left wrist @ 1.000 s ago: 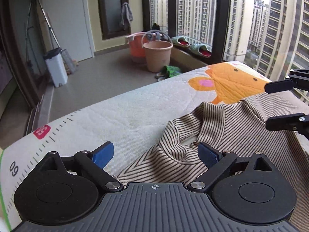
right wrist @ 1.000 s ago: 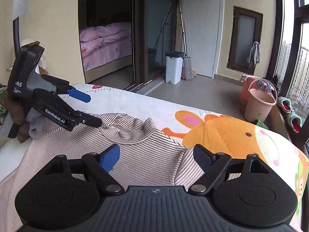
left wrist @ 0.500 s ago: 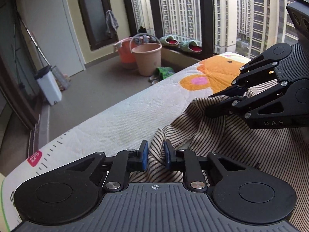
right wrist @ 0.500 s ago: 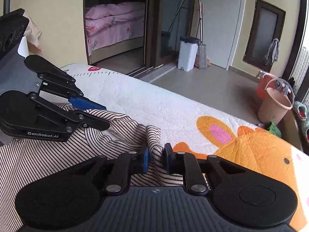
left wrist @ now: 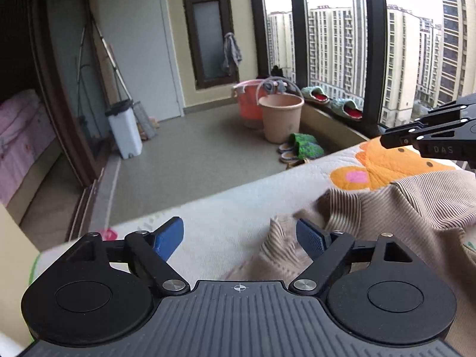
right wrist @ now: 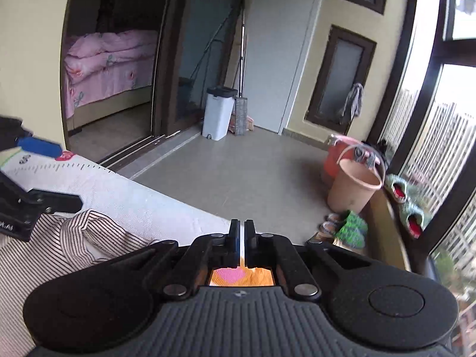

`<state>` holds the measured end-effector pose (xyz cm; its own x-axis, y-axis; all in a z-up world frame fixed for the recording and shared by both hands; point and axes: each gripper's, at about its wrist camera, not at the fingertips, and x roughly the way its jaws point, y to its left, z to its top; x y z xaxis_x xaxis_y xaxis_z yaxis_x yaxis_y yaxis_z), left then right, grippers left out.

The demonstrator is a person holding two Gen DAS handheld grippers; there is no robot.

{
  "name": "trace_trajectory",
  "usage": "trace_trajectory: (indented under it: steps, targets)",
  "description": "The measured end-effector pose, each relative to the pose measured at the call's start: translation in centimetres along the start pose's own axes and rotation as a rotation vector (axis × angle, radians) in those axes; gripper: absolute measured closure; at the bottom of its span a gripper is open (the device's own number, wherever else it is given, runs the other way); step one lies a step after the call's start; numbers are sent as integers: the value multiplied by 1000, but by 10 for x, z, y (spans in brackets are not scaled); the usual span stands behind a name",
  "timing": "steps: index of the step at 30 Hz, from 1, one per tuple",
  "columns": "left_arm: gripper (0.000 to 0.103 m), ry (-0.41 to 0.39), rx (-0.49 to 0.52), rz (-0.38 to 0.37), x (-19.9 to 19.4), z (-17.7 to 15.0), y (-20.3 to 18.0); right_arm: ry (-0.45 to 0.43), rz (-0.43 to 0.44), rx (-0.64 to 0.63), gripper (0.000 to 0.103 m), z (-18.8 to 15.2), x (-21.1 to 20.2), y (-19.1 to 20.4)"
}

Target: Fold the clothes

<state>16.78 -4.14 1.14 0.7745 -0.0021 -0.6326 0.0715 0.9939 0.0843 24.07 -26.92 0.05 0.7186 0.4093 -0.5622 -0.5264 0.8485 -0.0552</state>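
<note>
1. The beige-and-brown pinstriped knit top (left wrist: 395, 208) lies rumpled on the white quilted mat with an orange cartoon animal (left wrist: 238, 205), its collar end bunched toward the mat's far edge.

2. The left gripper (left wrist: 239, 233) has just been opening — its blue pads (left wrist: 168, 235) stand wide, with a raised fold of the top just inside the right-hand pad and nothing pinched.

3. The right gripper (right wrist: 241, 235) is closed down to a thin slit. No cloth shows in that slit; only the orange and pink print appears beneath it, so it looks empty.

4. The step in hand seems to be smoothing the collar end before the first fold. To do it well, I would reopen the right jaws, take both shoulders at matching spots and draw them apart evenly.

5. The left view alone shows the top's ribbed edge lying over the orange print — and the right gripper hovering above it.

6. The right view alone shows the collar's stripes crisply, beside the left gripper's black finger.
</note>
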Motion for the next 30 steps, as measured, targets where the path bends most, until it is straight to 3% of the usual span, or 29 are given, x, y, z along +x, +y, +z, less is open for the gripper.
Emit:
trace_trajectory:
  steps: [2, 3, 4, 8, 13, 19, 23, 25, 28, 30]
  targets:
    - [9, 71, -82, -9, -22, -13, 10, 37, 37, 78, 66, -12, -19, -11]
    - [9, 96, -103, -6, -35, -16, 13, 56, 54, 113, 44, -19, -30, -16]
    - [9, 113, -112, 1, -48, -16, 13, 78, 73, 148, 30, -25, -41, -19]
    - [2, 104, -109, 25, -113, -7, 4, 154, 152, 283, 2, -35, -102, -22]
    - [0, -6, -76, -24, -216, 10, -38, 154, 228, 341, 0, -15, -203, -3]
    - [0, -56, -83, -49, -315, 17, -86, 131, 184, 369, 0, -1, -313, 34]
    - [0, -36, -108, -31, -361, 16, -104, 224, 220, 412, 0, -1, -360, 46]
    - [0, -51, -115, -60, -381, 10, -110, 273, 249, 409, 0, 3, -380, 51]
    - [0, -61, -151, -120, -403, -1, -114, 250, 296, 402, 0, 1, -412, 62]
    - [0, -59, -153, -108, -411, -7, -118, 227, 337, 400, 0, -1, -433, 68]
